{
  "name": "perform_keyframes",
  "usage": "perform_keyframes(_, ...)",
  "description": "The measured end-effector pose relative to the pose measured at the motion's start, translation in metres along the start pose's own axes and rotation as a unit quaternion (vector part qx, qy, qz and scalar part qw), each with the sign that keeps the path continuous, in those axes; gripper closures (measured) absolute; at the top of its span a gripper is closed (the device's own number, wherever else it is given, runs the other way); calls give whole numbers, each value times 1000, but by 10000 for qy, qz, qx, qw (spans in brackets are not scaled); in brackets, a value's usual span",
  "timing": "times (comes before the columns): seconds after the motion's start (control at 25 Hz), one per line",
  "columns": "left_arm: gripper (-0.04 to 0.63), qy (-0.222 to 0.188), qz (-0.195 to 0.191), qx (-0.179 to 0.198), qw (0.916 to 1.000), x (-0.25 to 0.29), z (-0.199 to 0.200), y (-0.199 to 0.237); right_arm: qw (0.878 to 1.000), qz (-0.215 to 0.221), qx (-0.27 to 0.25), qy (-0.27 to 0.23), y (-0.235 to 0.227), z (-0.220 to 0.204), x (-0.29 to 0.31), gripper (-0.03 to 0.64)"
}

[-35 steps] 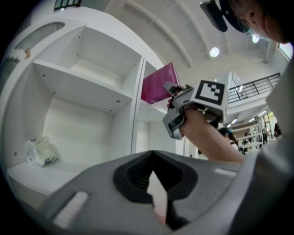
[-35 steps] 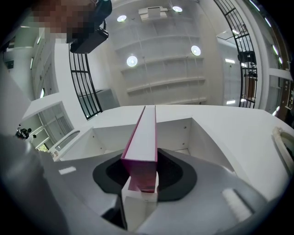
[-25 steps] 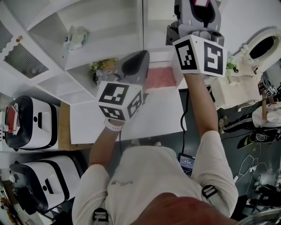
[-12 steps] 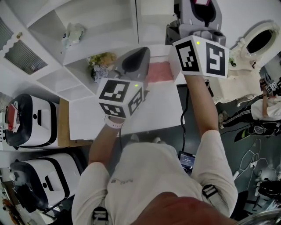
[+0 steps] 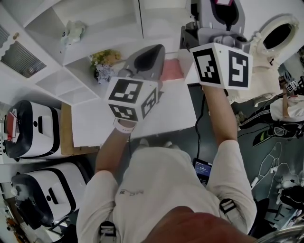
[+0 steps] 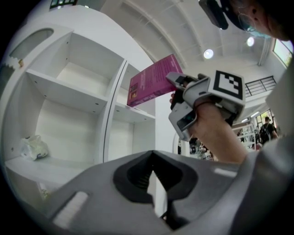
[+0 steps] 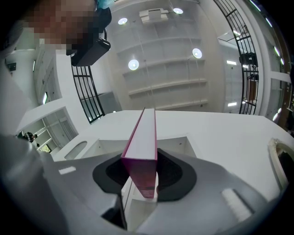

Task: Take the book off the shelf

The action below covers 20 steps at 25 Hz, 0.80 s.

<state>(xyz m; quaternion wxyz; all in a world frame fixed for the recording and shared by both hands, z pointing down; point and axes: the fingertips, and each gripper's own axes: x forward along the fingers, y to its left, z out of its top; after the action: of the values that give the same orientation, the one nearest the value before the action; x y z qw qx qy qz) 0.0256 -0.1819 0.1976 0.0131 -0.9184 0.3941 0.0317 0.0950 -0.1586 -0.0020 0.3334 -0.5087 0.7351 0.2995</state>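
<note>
My right gripper (image 7: 143, 181) is shut on a magenta book (image 7: 141, 147), which stands edge-on between the jaws. In the left gripper view the book (image 6: 151, 81) hangs in the air in front of the white shelf unit (image 6: 78, 92), clear of its boards, in the right gripper (image 6: 178, 87). From the head view, the right gripper (image 5: 220, 9) is raised at the top, and only a sliver of the book (image 5: 219, 2) shows. My left gripper (image 5: 148, 56) hovers lower over the white table (image 5: 156, 116); its jaws meet with nothing between them.
The shelf unit (image 5: 109, 28) holds a crumpled white bag (image 5: 71, 32) and a small bunch of flowers (image 5: 102, 64). A pink flat thing (image 5: 172, 71) lies on the table. Two white-and-black appliances (image 5: 33, 130) (image 5: 47, 197) stand at the left. A white round-rimmed object (image 5: 280, 35) is at the right.
Both grippers have drifted slightly in the head view, the left one a little up and right. The book stays in the right gripper throughout.
</note>
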Motion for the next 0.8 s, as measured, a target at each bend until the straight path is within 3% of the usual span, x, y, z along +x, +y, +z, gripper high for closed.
perform_keyframes(0.8,594,201,-118,-124,9997,6,-26,-16,9978,-256,117,599,-12,-36,-72,480)
